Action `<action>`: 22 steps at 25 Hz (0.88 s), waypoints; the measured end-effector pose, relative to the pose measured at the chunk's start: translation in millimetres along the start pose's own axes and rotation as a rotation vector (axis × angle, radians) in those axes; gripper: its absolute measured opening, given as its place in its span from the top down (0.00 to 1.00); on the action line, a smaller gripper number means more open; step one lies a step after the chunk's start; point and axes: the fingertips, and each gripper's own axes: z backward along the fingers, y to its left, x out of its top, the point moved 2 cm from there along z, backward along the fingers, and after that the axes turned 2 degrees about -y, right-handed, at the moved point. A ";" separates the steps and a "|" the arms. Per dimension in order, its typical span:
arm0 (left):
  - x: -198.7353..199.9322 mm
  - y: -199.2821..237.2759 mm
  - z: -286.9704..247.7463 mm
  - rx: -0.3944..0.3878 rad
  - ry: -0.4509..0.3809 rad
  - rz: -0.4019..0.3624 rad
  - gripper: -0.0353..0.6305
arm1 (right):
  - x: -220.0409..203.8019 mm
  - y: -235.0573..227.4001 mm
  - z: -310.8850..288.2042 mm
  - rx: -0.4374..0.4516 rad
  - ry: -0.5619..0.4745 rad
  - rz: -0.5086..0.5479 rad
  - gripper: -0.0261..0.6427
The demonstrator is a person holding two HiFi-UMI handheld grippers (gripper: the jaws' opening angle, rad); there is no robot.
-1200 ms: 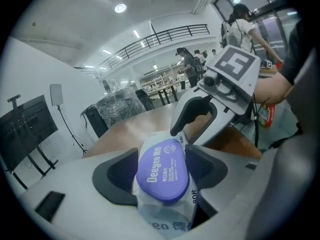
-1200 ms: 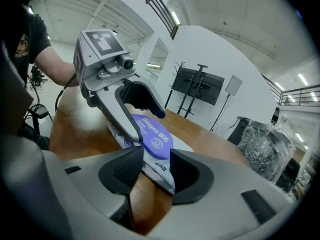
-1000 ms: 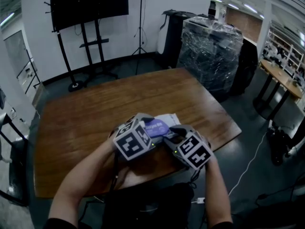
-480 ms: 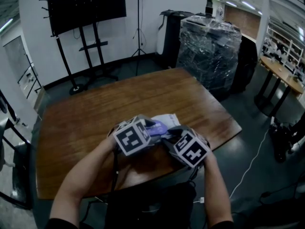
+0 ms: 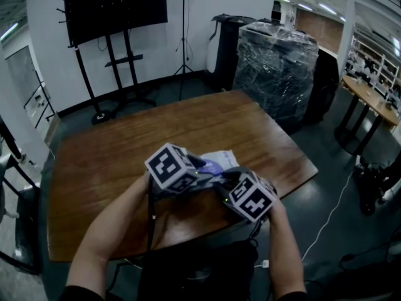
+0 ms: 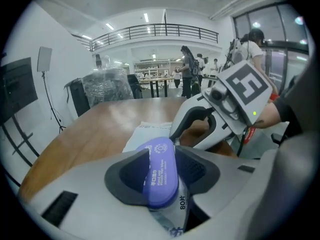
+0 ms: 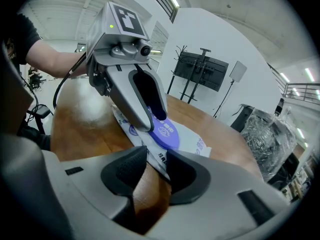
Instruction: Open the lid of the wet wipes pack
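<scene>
The white wet wipes pack (image 5: 222,157) lies on the wooden table (image 5: 125,162) near its front edge, its purple oval lid (image 5: 212,167) facing up. My left gripper (image 5: 199,171) reaches it from the left. In the left gripper view its jaws (image 6: 161,169) are closing and the pads press both sides of the lid (image 6: 161,176). My right gripper (image 5: 227,179) comes in from the right. Its jaws (image 7: 156,163) are closing around the pack's near edge (image 7: 159,156), with a gap still showing. The pack (image 7: 192,139) stays flat.
A black screen on a stand (image 5: 116,8) and a light tripod (image 5: 185,24) are beyond the table. A plastic-wrapped pallet (image 5: 276,61) stands at the back right, with other tables (image 5: 369,99) further right. Several people stand in the distance (image 6: 192,74).
My left gripper has rolled, so its marker cube tilts up and back, and it now covers more of the purple lid. The right gripper has barely shifted.
</scene>
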 end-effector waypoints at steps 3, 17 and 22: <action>7.6 6.3 7.5 -0.034 -0.071 0.127 0.73 | -0.4 0.0 -0.6 -0.004 0.012 0.013 0.76; 28.8 32.3 24.3 0.172 -0.135 0.019 0.81 | 0.2 -1.1 -2.4 -0.011 0.000 -0.011 0.76; 30.6 46.4 25.7 0.294 -0.123 -0.069 0.85 | -0.7 -0.8 -1.5 -0.017 -0.004 -0.015 0.76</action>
